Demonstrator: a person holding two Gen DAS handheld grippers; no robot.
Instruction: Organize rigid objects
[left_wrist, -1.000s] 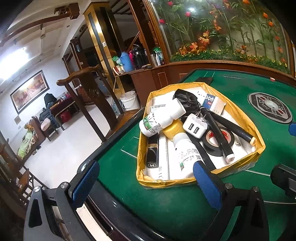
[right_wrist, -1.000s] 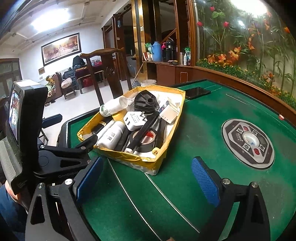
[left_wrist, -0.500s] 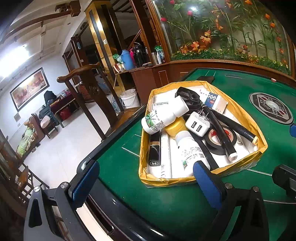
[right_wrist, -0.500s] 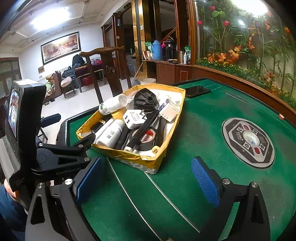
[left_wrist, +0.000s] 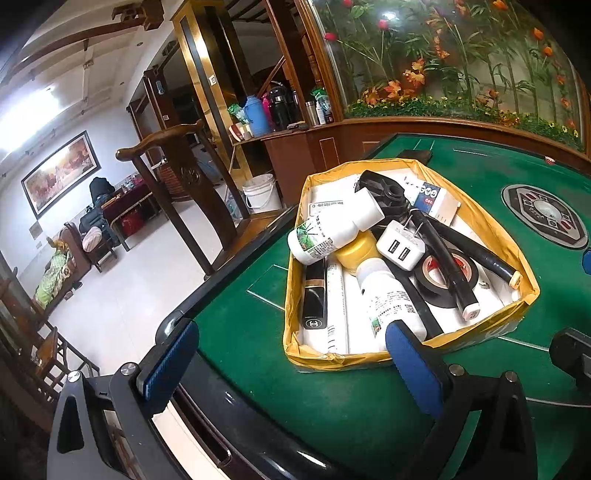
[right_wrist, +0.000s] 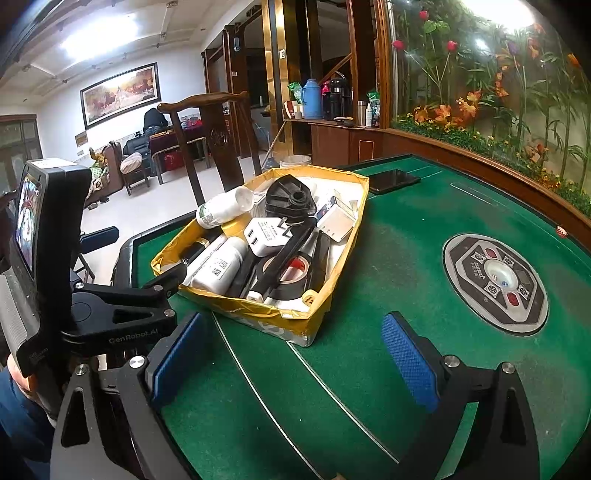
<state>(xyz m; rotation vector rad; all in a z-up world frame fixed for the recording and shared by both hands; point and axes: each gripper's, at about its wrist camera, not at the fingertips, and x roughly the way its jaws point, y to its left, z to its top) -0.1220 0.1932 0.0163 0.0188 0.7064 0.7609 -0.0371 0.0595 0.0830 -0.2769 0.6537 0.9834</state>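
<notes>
- Blue-padded, the left gripper (left_wrist: 291, 365) stands wide open with nothing between its fingers; it hovers low over the near edge of the green worktop (left_wrist: 332, 406), its right finger (left_wrist: 413, 365) just in front of the box's near wall.
- Equally wide open and holding nothing, the right gripper (right_wrist: 295, 362) hangs over bare felt, with the box ahead and to its left and the round control panel (right_wrist: 495, 280) ahead to its right.
- Judged from this, the sorting has not visibly begun: every loose object sits in one jumbled heap, none laid out on the felt.
- Straight ahead of the left gripper, the yellow-taped cardboard box (left_wrist: 332, 360) holds the lot:
  - nearest, a white bottle (left_wrist: 391, 299) lying on its side, a black lipstick-like case (left_wrist: 315, 295) to its left, and long white tubes between them;
  - further in, a second white bottle with a green label (left_wrist: 332, 232) propped across a yellow lid (left_wrist: 356, 253);
  - a white USB charger (left_wrist: 400, 247), prongs up, leaning on a black marker (left_wrist: 447, 269) that crosses a roll of black tape (left_wrist: 443, 273);
  - at the far end, a black plastic part (left_wrist: 384, 194) and a small white carton (left_wrist: 434, 199).
- Beyond the box, a dark phone (right_wrist: 393, 180) lies flat on the worktop.
</notes>
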